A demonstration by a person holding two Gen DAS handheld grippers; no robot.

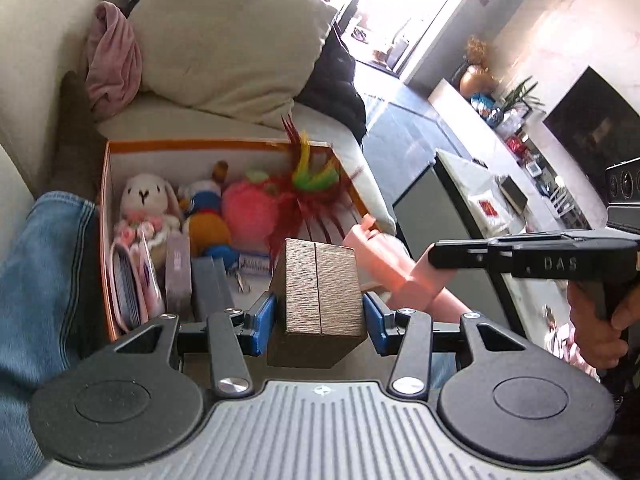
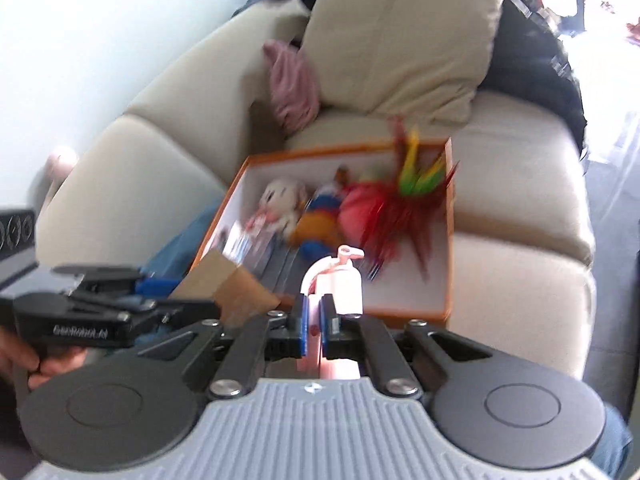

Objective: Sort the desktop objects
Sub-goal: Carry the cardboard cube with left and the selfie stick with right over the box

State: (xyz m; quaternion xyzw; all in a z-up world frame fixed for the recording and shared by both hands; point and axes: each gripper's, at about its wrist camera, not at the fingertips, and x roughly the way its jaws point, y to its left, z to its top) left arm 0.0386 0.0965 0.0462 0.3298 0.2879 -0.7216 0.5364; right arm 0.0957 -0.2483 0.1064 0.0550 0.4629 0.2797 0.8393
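- Left tool [image 1: 319, 312] sits at lower centre of the left wrist view, its blue pads [image 1: 264, 320] pressed on both sides of a brown box [image 1: 318, 300] with a seam down its middle; the box is held clear above the near edge of the orange box [image 1: 105, 216].
- Right tool [image 2: 314, 330] sits at lower centre of the right wrist view, its jaws narrowed onto a thin pink object [image 2: 340, 276] that sticks forward and ends in a small knob; what this pink object is cannot be told.
- In the left wrist view the same pink object shows at centre right, just beside the brown box, with the right tool's black body behind it.
- The orange box lies on a beige sofa [image 2: 520, 184], open at the top, in the middle of both views.
- Inside it, along the far wall, are a white rabbit toy [image 1: 146, 196], an orange and blue stuffed doll [image 1: 208, 220], a pink plush ball [image 1: 248, 208] and a red feather toy [image 1: 308, 188] with green and yellow tips.
- Nearer in the box stand flat packets and small grey cartons [image 1: 178, 272], upright side by side.
- A beige cushion [image 1: 236, 40] and a pink cloth [image 1: 114, 60] rest on the sofa behind the orange box, in the upper left of the left wrist view.
- The right wrist view is blurred.
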